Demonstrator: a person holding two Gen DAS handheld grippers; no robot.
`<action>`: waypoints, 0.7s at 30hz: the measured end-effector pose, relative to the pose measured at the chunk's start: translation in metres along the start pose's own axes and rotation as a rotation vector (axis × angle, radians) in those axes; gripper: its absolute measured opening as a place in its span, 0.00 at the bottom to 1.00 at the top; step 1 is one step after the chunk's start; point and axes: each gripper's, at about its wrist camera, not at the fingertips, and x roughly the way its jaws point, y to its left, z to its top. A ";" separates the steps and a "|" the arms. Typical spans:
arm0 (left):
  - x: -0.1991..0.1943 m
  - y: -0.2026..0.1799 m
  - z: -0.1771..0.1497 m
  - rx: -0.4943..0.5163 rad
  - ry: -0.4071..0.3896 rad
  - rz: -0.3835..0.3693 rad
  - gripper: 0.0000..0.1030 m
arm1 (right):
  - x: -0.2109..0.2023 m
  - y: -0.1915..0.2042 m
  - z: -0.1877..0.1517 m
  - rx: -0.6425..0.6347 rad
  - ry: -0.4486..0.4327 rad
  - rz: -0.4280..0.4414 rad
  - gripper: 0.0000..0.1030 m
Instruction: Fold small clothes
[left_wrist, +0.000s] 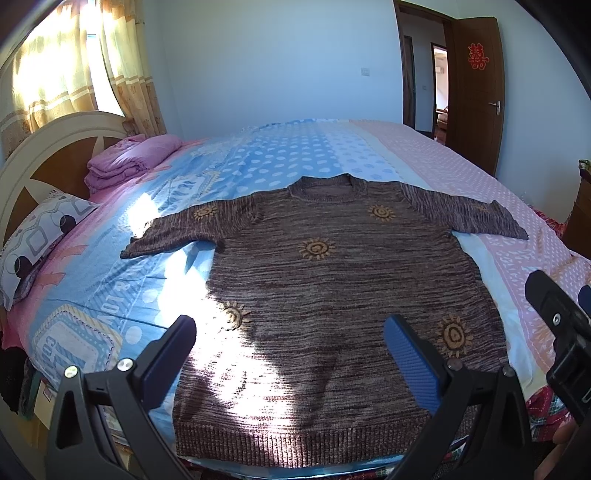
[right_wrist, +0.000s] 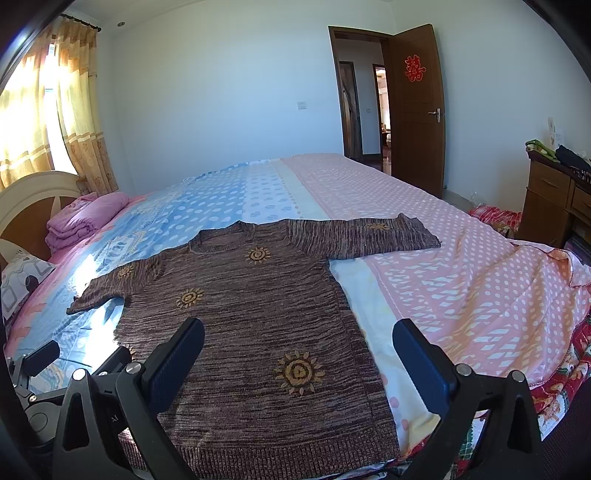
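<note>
Directly below both tools: left gripper (left_wrist: 291, 354) and right gripper (right_wrist: 299, 354), jaws wide apart, empty, above the hem. Ahead: brown sweater (left_wrist: 332, 280), flat on the bed (right_wrist: 461, 280), unfolded. Farthest: sleeves; advisable to pinch each cuff and fold inward first.

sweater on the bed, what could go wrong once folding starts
The sweater hem lies at the bed edge, so a tug could drag it off. Its knit is thick, so open left tongs or right tongs may pinch the sheet too. The spread sleeves could fold crooked.
</note>
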 end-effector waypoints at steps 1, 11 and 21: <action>0.000 0.000 0.000 0.000 0.000 -0.001 1.00 | 0.000 0.000 0.000 0.000 0.002 0.000 0.99; 0.006 0.003 -0.001 -0.007 0.010 -0.027 1.00 | 0.012 -0.004 0.000 -0.002 0.027 -0.012 0.99; 0.052 0.025 0.030 -0.048 0.034 -0.092 1.00 | 0.060 -0.029 0.045 -0.036 -0.034 -0.068 0.99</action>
